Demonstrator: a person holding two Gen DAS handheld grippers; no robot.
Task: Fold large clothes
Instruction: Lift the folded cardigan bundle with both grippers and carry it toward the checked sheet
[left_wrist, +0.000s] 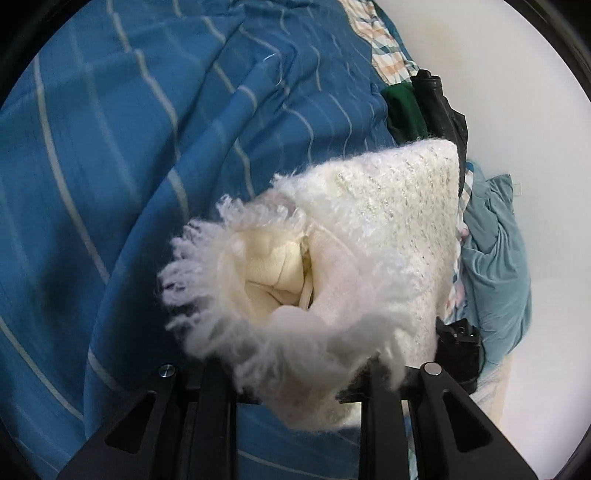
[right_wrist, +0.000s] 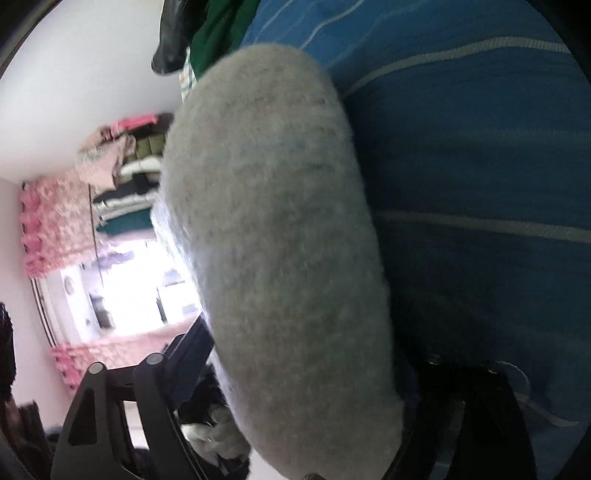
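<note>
A fluffy white knitted garment (left_wrist: 369, 229), folded into a thick bundle with a furry trim, sits between the fingers of my left gripper (left_wrist: 295, 380), which is shut on it above the blue striped bedspread (left_wrist: 147, 147). In the right wrist view the same garment (right_wrist: 280, 258) fills the middle as a blurred grey-white roll. My right gripper (right_wrist: 288, 417) holds it between its fingers; the left finger (right_wrist: 122, 406) shows, the right one is mostly hidden.
A pile of clothes lies by the wall: a dark green item (left_wrist: 404, 110), a black item (left_wrist: 439, 107), a teal garment (left_wrist: 495, 273) and a checked cloth (left_wrist: 384, 40). Shelves of folded clothes (right_wrist: 125, 184) and pink curtains (right_wrist: 51, 221) stand beyond.
</note>
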